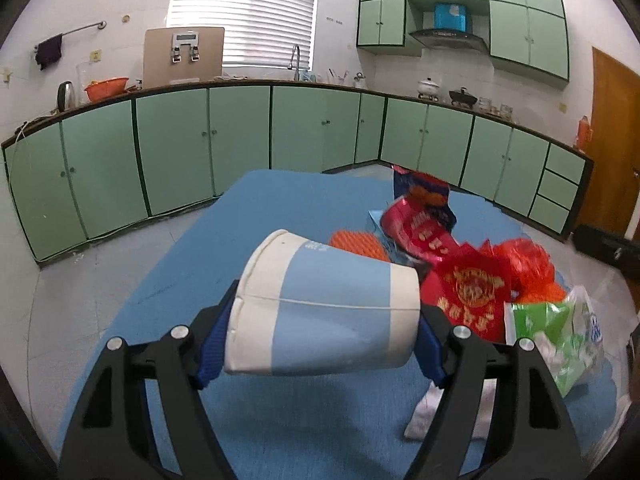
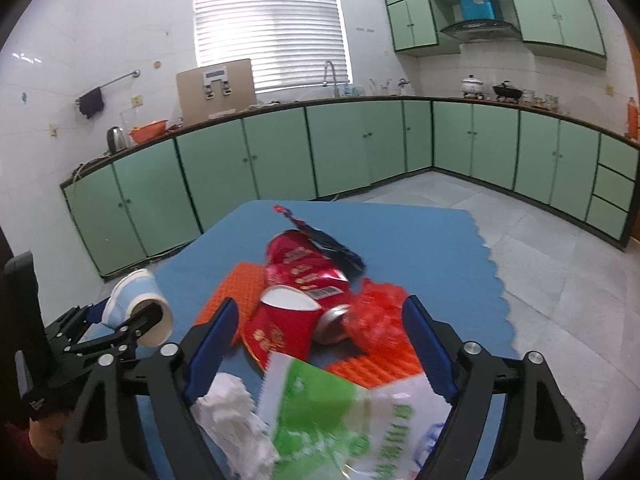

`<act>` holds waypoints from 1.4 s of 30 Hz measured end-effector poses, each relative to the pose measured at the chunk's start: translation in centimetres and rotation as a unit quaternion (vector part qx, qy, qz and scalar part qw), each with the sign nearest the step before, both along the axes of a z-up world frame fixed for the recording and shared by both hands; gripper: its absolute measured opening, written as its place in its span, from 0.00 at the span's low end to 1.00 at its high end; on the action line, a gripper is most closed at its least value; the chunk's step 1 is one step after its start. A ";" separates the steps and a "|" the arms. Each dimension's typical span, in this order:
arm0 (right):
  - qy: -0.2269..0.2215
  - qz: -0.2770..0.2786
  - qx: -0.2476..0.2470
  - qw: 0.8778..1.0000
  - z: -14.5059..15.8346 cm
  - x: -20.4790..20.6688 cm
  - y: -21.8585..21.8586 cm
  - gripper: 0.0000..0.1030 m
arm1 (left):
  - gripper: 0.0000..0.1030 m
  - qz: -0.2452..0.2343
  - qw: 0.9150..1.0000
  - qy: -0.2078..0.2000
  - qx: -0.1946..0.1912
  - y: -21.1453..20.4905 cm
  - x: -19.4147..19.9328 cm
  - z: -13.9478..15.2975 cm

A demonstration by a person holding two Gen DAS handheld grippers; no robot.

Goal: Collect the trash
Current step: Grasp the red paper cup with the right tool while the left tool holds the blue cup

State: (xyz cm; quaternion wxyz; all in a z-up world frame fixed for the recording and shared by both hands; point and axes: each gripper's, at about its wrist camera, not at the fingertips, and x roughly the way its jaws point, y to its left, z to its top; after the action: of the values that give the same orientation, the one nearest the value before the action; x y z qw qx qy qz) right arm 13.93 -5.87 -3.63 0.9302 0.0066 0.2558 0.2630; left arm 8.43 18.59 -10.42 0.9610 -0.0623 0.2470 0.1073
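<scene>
My left gripper [image 1: 326,312] is shut on a blue-and-white paper cup [image 1: 320,312], held sideways above the blue mat [image 1: 280,200]; the right wrist view shows the same cup [image 2: 136,300] at the left. My right gripper [image 2: 320,308] stands open low over the trash pile. A green-and-white plastic bag [image 2: 340,420] and a crumpled white tissue [image 2: 232,412] lie between its fingers. Just ahead are a red paper cup [image 2: 280,328], a tipped can [image 2: 334,322], a red net bag [image 2: 376,316] and a red snack bag [image 2: 304,268].
Orange textured pads [image 2: 236,292] lie under the pile, and a dark blue snack bag [image 2: 332,248] sits behind it. The blue mat [image 2: 400,232] ends in a jagged right edge over grey floor tiles. Green cabinets [image 2: 280,152] line the far walls.
</scene>
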 end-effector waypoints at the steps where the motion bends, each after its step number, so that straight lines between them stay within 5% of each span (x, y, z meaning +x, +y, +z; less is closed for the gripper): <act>1: 0.000 0.005 0.001 1.000 -0.1 0.2 0.5 0.77 | 0.71 0.000 1.000 -0.002 0.000 0.1 0.1 0.1; 15: 0.023 0.025 -0.011 0.999 -2.6 3.6 4.5 0.69 | 0.71 0.007 1.000 -0.005 0.001 2.2 2.8 0.9; 23: 0.074 0.042 -0.025 0.996 -4.9 6.1 5.7 0.62 | 0.71 0.011 1.000 0.004 -0.008 3.1 3.8 0.3; 29: 0.071 0.059 -0.051 0.994 -5.0 6.2 6.7 0.62 | 0.71 0.013 1.000 0.010 -0.013 3.6 4.2 -0.1; 32: 0.081 0.072 -0.050 0.993 -5.1 6.1 6.8 0.50 | 0.71 0.014 1.000 0.013 -0.014 3.6 4.4 -0.2; 42: 0.042 0.054 0.004 0.998 -1.7 5.0 4.6 0.49 | 0.71 0.008 1.000 0.004 -0.007 2.6 3.7 0.7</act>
State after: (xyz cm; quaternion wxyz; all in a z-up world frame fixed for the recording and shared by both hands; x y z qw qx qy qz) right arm 18.90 -1.23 -5.32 0.9031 0.0077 0.2940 0.3129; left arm 12.17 21.23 -9.70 0.9587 -0.0708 0.2510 0.1133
